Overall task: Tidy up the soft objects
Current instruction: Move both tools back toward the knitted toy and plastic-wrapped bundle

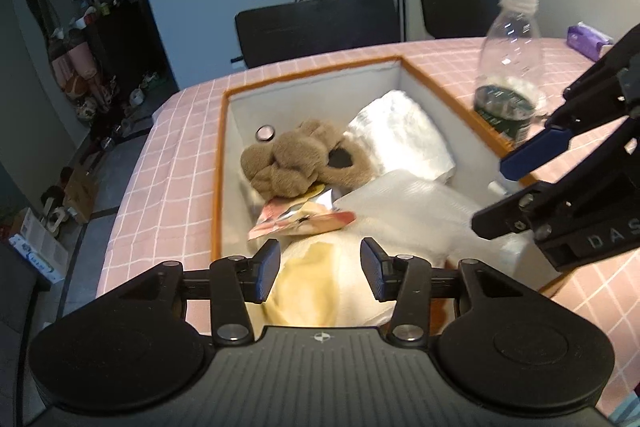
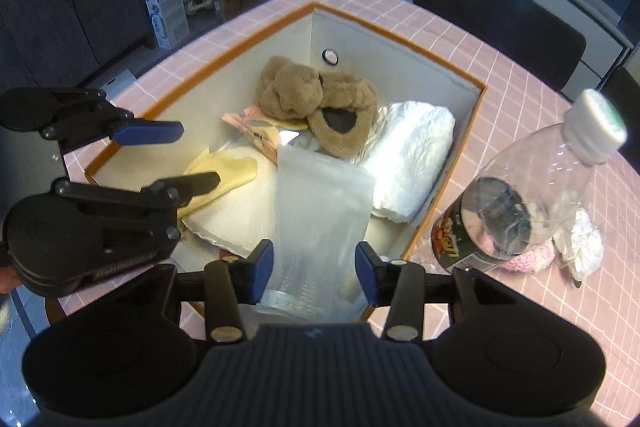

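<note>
From the left wrist, the left gripper (image 1: 320, 269) hangs over the near end of an orange-rimmed box (image 1: 220, 155) sunk into the pink checked tabletop (image 1: 168, 155); its jaws stand apart, with a cream and yellow cloth (image 1: 316, 267) lying below them and not pinched. Deeper in the box lie a pair of brown plush slippers (image 1: 304, 159), a white padded pack (image 1: 404, 135) against the far right wall, a crumpled pink snack wrapper (image 1: 300, 223) and a clear bubble-wrap bag (image 1: 404, 211). The right gripper (image 1: 508, 195) reaches in from the right — its jaws open too. A clear plastic bottle (image 1: 510, 67) stands on the tabletop just beside the box rim. From the right wrist, the right gripper (image 2: 314, 273) sits above the bubble-wrap bag (image 2: 324, 203), jaws parted on either side of it without pressing. The slippers (image 2: 320, 103) rest toward the far corner, the white pack (image 2: 412, 155) along the right wall, the cloth (image 2: 236, 203) at left under the left gripper (image 2: 196, 157). The bottle (image 2: 532, 195) stands outside the box — a small pink and white knitted item (image 2: 568, 247) lies behind it.
</note>
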The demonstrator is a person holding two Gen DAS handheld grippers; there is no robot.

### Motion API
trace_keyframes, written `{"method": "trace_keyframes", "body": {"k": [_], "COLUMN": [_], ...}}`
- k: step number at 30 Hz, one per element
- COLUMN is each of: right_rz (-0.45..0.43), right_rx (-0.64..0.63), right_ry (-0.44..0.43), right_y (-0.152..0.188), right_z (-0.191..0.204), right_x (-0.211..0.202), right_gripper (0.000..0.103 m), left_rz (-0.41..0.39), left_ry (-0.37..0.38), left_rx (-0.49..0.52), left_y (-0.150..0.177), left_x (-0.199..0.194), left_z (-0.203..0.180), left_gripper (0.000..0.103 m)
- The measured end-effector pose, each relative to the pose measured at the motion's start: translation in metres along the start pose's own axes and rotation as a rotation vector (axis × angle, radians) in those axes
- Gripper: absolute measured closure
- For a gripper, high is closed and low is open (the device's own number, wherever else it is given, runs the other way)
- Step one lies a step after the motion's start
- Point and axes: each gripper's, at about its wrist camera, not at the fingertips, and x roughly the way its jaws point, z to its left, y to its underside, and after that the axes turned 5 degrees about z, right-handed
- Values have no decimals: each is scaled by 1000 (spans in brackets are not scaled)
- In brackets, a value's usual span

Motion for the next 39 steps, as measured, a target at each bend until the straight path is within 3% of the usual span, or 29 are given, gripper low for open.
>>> {"method": "trace_keyframes", "body": {"k": [4, 7, 9, 16, 19, 25, 28, 30, 31, 39], "right_rz": [-35, -60, -72, -79, -80, -100, -100, -92, -88, -82], "right_rx": [2, -2, -8, 46, 89, 219, 273, 299, 311, 363], "right_ry": [14, 38, 52, 54, 44, -13, -18, -14, -10, 54], "right_y": [7, 18, 27, 63, 79, 111, 126, 136, 140, 174], "right_z": [-3, -8, -10, -34, -48, -86, -105, -117, -122, -163], "right_x": [-16, -27, -33, -43, -43, -42, -40, -35, -33, -30], "right_gripper": [56, 56, 56, 55, 54, 54, 53, 40, 38, 38], "left_rz": [-13, 4, 20, 44, 18, -81, -136, -167, -177, -190], "left_ry": [64, 94, 113, 151, 178, 105, 137, 166, 185, 271], "left_rx": [33, 78, 96, 85, 62, 112, 126, 148, 163, 254], "left_y": [-2, -5, -8, -15, -19, -27, -33, -36, -37, -48], "left_x": [-6, -1, 8, 31, 27, -7, -25, -33, -36, -20], "left_z": [-14, -30, -40, -56, -61, -82, -96, -111, -119, -187], "left_gripper": [51, 66, 70, 73, 73, 73, 73, 73, 73, 72]}}
